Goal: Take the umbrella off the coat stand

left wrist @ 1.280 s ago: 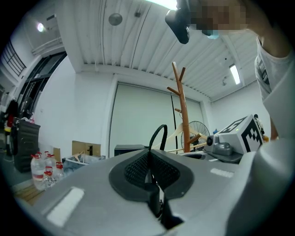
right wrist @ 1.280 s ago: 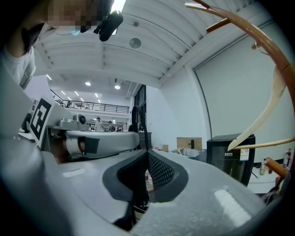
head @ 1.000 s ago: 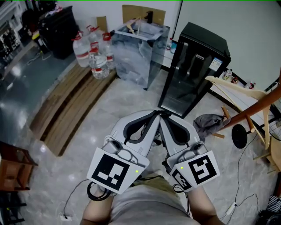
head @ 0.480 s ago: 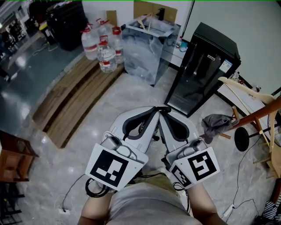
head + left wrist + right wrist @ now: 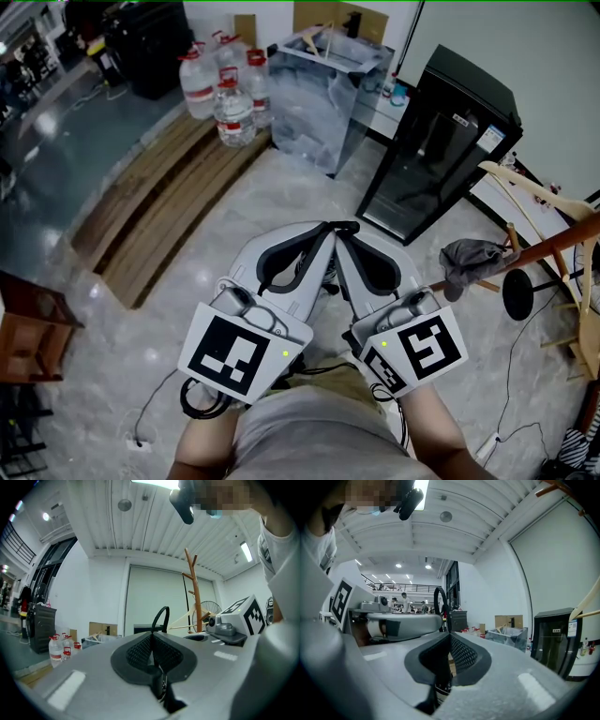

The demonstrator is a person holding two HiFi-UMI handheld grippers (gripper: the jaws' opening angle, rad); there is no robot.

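Two grippers are hovering side by side over the floor [image 5: 187,309], their rounded grey plastic shells almost touching at the tips. The left gripper [image 5: 323,234] is showing its black, ribbed rubber pads pressed flat together with nothing between them, as its own view [image 5: 151,635] confirms. The right gripper [image 5: 354,234] is matching it, with its jaws likewise closed on nothing [image 5: 449,637]. Each is carrying a white cube printed with black squares.

Off to the right, the umbrella [image 5: 472,259], seemingly the crumpled grey fabric bundle, is hanging at a peg of the stand [image 5: 553,248], a slim reddish-brown wooden pole, well apart from both grippers. A pale curved wooden hanger [image 5: 539,192] is resting just beside it.

The floor is gleaming, polished grey stone with marbled veins. Long wooden planks [image 5: 159,206] are lying on it at the left. Behind them, clear bottles [image 5: 232,98] with red caps are standing near a box [image 5: 328,94] wrapped in cloudy plastic. A black glass-door fridge [image 5: 450,141] is standing against the plain white wall [image 5: 525,47]. A ribbed white ceiling [image 5: 140,527] is running overhead.
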